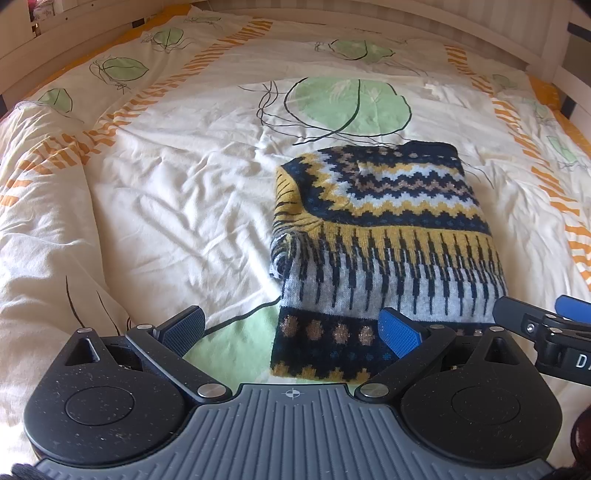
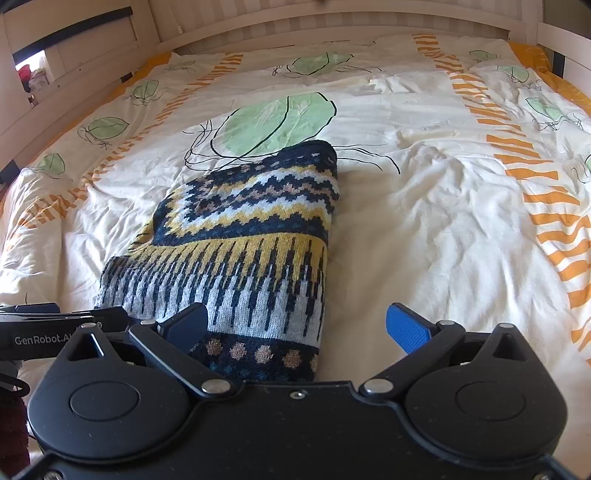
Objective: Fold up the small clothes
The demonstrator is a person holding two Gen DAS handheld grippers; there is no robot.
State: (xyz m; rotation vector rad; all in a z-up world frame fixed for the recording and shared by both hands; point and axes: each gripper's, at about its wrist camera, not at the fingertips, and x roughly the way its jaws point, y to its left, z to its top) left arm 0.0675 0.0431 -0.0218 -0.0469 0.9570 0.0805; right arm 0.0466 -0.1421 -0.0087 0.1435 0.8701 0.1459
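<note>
Navy-yellow-grey zigzag sweater [image 1: 384,236]; cream, green-leafed, orange-striped duvet [image 1: 166,192].

— Surface?
— A bed [image 1: 155,206] with a pale wooden frame [image 2: 332,18] round the far end. Cream duvet cover, creased; printed green leaves in black outline, orange dashed bands down each side.
— Lying on it?
— One folded sweater [image 1: 384,236], knitted: navy, mustard, grey zigzags and bars, dotted navy hem nearest the cameras. Far edge touches the big green leaf [image 1: 354,105].
— Position?
— Near the middle of the bed, flat, compact. In the right wrist view it [image 2: 251,251] sits left of centre.
</note>
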